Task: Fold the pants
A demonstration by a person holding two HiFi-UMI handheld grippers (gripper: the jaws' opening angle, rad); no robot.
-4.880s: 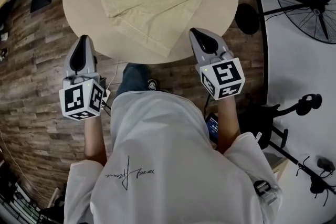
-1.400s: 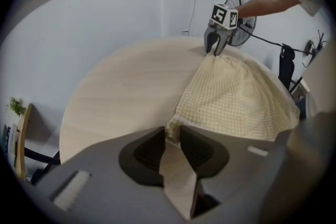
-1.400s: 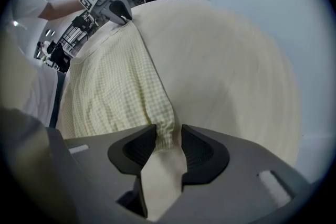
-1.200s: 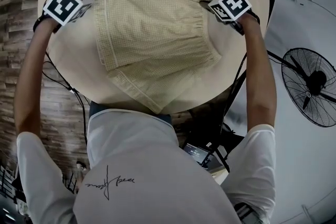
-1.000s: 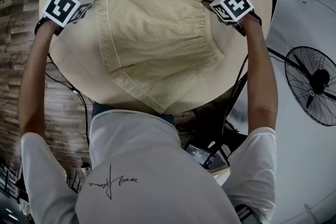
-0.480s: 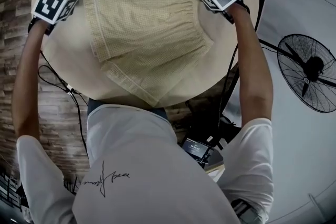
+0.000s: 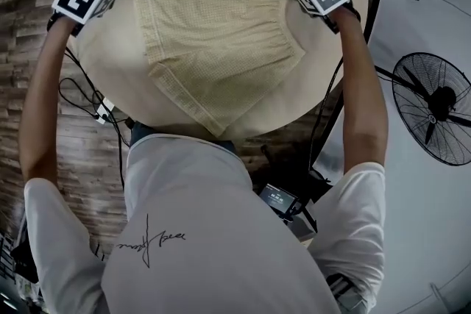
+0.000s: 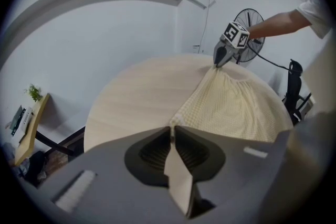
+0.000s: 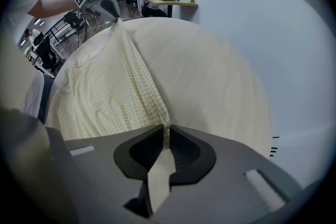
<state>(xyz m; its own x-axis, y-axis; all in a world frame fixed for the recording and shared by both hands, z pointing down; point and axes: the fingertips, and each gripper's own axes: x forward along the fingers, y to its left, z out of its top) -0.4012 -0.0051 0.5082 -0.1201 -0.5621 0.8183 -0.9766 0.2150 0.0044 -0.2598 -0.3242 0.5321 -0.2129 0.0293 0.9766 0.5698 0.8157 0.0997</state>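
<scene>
With the left claw (image 8: 172, 131) and right claw (image 9: 166, 131) each clamped on a waistband corner of the checked shorts (image 7: 213, 33) spread across the round bench (image 7: 110, 77), the fold seems just begun, and next probably comes carrying the waistband toward the bench's near edge.

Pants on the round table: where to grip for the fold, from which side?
The two far corners of the pants, from each outer side: that edge runs straight, so it lifts taut. The left gripper and right gripper pinch there.

Two grippers (image 8: 172, 129) (image 9: 167, 132), one pants (image 7: 213, 33) (one table (image 7: 110, 77))
</scene>
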